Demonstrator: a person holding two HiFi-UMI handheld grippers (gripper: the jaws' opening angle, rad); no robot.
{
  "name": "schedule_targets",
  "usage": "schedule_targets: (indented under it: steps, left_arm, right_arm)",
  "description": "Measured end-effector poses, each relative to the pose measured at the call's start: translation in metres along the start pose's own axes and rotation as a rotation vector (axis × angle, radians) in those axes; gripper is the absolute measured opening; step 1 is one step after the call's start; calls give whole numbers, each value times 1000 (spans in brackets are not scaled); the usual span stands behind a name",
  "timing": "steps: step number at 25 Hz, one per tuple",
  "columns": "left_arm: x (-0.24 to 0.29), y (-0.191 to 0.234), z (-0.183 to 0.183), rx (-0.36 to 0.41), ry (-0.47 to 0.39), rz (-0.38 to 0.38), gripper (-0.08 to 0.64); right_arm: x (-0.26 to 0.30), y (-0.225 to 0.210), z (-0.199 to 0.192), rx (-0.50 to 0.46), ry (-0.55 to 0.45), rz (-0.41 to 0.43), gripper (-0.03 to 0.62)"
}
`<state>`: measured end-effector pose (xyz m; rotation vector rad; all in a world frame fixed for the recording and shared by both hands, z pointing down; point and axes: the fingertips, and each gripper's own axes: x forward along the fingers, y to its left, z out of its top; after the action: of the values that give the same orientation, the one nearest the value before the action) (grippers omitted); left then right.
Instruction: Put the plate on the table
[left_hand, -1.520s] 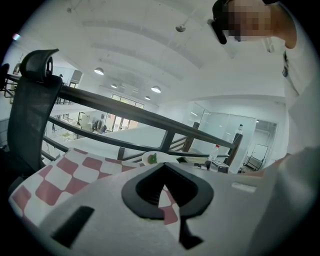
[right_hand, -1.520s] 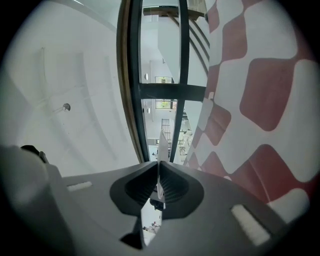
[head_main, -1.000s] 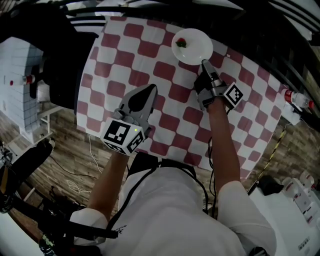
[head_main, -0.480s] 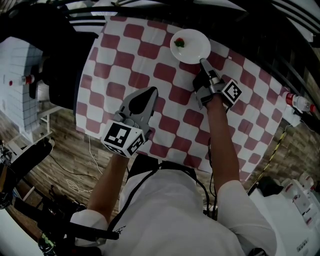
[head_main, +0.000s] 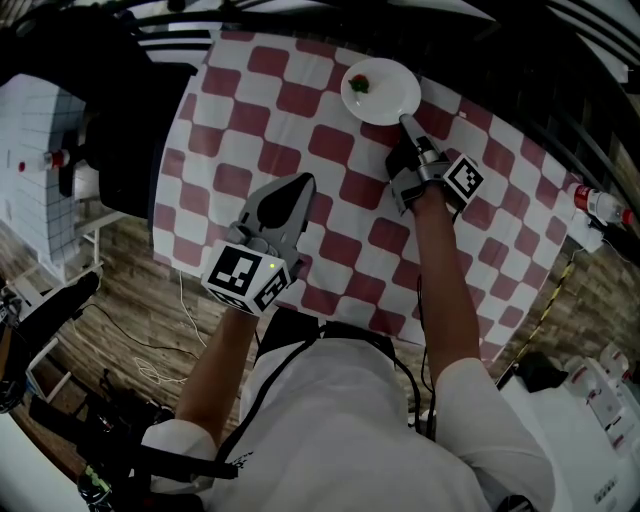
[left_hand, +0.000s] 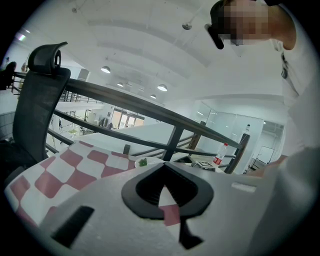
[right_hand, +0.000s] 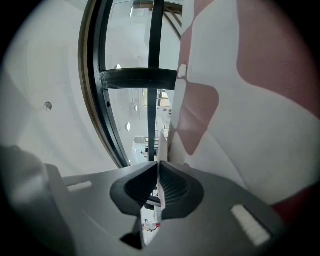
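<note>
A white plate (head_main: 385, 95) with a small red and green bit of food (head_main: 361, 84) sits at the far end of the red-and-white checked tablecloth (head_main: 250, 120), level and close to the cloth. My right gripper (head_main: 405, 122) is shut on its near rim. In the right gripper view the jaws (right_hand: 158, 166) pinch the thin white rim edge-on. My left gripper (head_main: 300, 180) hovers shut and empty over the middle of the cloth. In the left gripper view its tips (left_hand: 162, 165) point across the table, with the plate (left_hand: 149, 161) small beyond them.
A black chair (head_main: 120, 130) stands at the table's left side. A plastic bottle with a red cap (head_main: 598, 203) lies off the table's right side, also the bottle (left_hand: 218, 154) in the left gripper view. Dark railings run behind the table's far edge.
My right gripper and the plate have shifted slightly left and lower toward the cloth. The left gripper has stayed where it was.
</note>
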<state>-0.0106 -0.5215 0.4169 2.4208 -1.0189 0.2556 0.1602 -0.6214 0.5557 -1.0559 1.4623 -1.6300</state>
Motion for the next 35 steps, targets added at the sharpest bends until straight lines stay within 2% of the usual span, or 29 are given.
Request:
schedule_targets:
  steps: [5, 12, 20, 25, 35]
  left_arm:
    - [1, -1, 1, -2, 0, -3, 2]
    - [-2, -4, 3, -4, -7, -9, 2]
    - [-9, -1, 8, -1, -14, -3, 2]
    - [-16, 0, 14, -5, -26, 0, 2]
    - [-36, 1, 22, 4, -31, 12, 2]
  right_arm:
    - [1, -3, 1, 10, -6, -30, 21]
    - [0, -13, -1, 28, -7, -137, 18]
    - [0, -19, -3, -19, -14, -209, 29]
    - [2, -15, -5, -38, -17, -235, 86]
    - [11, -1, -11, -107, 25, -277, 298]
